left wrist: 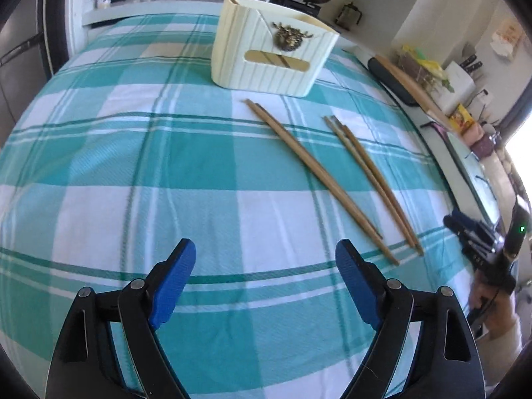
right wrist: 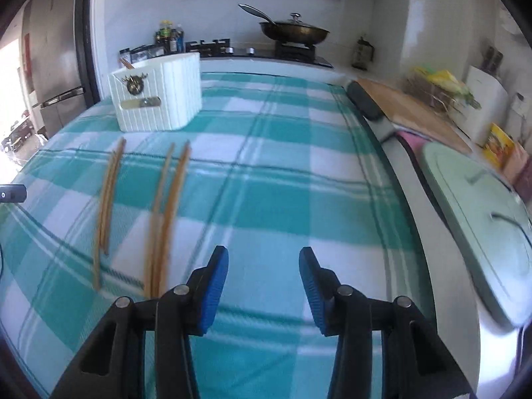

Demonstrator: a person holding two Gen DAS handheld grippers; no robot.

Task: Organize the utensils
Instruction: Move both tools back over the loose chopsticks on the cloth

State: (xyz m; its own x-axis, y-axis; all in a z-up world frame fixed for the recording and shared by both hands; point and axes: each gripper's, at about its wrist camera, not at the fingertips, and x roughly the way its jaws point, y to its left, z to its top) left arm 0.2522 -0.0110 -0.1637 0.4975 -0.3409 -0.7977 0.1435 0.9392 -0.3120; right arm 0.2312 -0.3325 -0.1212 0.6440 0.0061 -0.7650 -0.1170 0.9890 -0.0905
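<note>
Several wooden chopsticks lie in two bundles on a teal-and-white checked tablecloth (left wrist: 99, 173): one bundle (left wrist: 312, 166) and another (left wrist: 372, 183) to its right. The right wrist view shows the same bundles (right wrist: 108, 199) (right wrist: 166, 212). A cream ribbed utensil holder (left wrist: 272, 46) (right wrist: 156, 96) stands beyond them with chopsticks inside. My left gripper (left wrist: 266, 259) hangs open over bare cloth, left of the chopsticks. My right gripper (right wrist: 264, 266) is open with nothing between its fingers, just right of the nearer bundle; it also shows at the right edge (left wrist: 472, 232) in the left wrist view.
A stove with a lidded wok (right wrist: 294, 30) and bottles (right wrist: 169, 36) lines the far counter. To the right lie a wooden cutting board (right wrist: 412, 113), a pale green lid (right wrist: 482, 219) and a knife block (right wrist: 488, 99). A fridge (right wrist: 50, 76) stands at the left.
</note>
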